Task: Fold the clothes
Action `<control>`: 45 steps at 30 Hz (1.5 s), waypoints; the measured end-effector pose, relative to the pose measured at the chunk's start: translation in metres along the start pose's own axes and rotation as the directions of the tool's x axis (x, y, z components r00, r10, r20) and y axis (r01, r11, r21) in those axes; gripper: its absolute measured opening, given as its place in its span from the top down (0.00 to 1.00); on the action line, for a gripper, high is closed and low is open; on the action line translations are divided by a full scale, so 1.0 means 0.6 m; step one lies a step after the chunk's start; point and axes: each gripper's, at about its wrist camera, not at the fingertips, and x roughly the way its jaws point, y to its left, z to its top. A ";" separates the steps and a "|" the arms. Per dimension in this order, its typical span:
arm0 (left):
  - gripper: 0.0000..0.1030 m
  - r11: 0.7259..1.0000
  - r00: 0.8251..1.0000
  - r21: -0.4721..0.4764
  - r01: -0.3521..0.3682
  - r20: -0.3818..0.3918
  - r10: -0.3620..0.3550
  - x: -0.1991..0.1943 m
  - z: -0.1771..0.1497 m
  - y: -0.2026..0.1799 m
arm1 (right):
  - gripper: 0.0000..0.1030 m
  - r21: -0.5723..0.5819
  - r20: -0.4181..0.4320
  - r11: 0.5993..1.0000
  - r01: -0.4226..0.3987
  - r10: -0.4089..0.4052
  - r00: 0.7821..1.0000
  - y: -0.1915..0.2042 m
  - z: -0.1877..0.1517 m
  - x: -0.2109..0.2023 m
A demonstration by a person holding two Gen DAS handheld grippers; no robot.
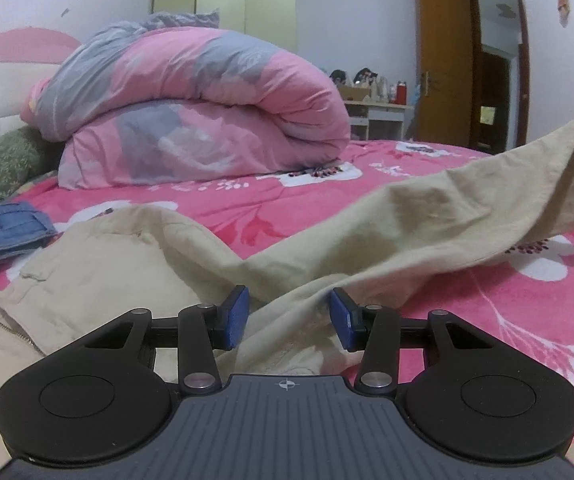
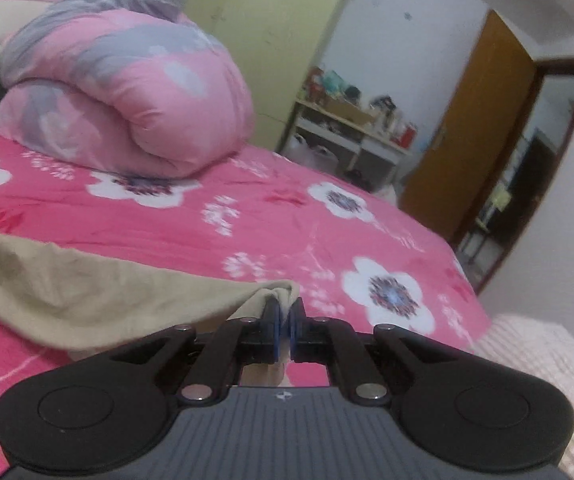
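the beige trousers [image 1: 367,236] lie crumpled across the near edge of the bed [image 2: 271,208]. the right gripper [image 2: 285,320] has its jaws clamped on a trouser-leg end, holding it clear of the bed, so the fold-over seems under way. the left gripper [image 1: 287,316] rests by the waist, jaws parted with cloth bunched between them; whether they pinch it i cannot tell. next, likely carry the leg toward the waist, keeping the waist pinned.

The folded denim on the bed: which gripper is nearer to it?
Left. The left gripper sits over the beige trousers lying beside the denim; the right gripper holds their far, lifted end.
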 end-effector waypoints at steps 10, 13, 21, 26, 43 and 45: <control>0.52 0.999 0.999 0.005 0.045 -0.002 -0.045 -0.012 0.004 0.001 | 0.95 -0.201 -0.169 0.977 0.069 -0.104 0.980 -0.022 -0.133 -0.001; 0.48 0.995 0.995 -0.015 0.101 0.011 -0.100 -0.028 0.008 0.009 | 0.95 -0.252 -0.288 0.968 0.018 -0.093 0.953 -0.010 -0.198 0.014; 0.46 0.950 0.982 -0.256 0.181 0.103 -0.159 -0.034 0.024 0.056 | 0.85 -0.282 -0.255 0.905 -0.320 0.251 0.934 0.000 -0.193 -0.102; 0.50 0.946 0.991 -0.320 -0.043 -0.135 0.000 0.031 0.010 0.071 | 0.80 -0.234 -0.098 0.848 -0.476 0.467 0.879 0.068 -0.065 -0.097; 0.49 0.931 0.983 -0.361 -0.050 -0.182 -0.018 0.038 -0.011 0.093 | 0.61 -0.257 -0.340 0.425 -0.868 0.801 0.493 0.558 0.044 0.210; 0.49 0.932 0.983 -0.359 -0.050 -0.181 -0.017 0.038 -0.011 0.092 | 0.61 -0.310 -0.293 0.423 -0.852 0.810 0.508 0.552 0.023 0.181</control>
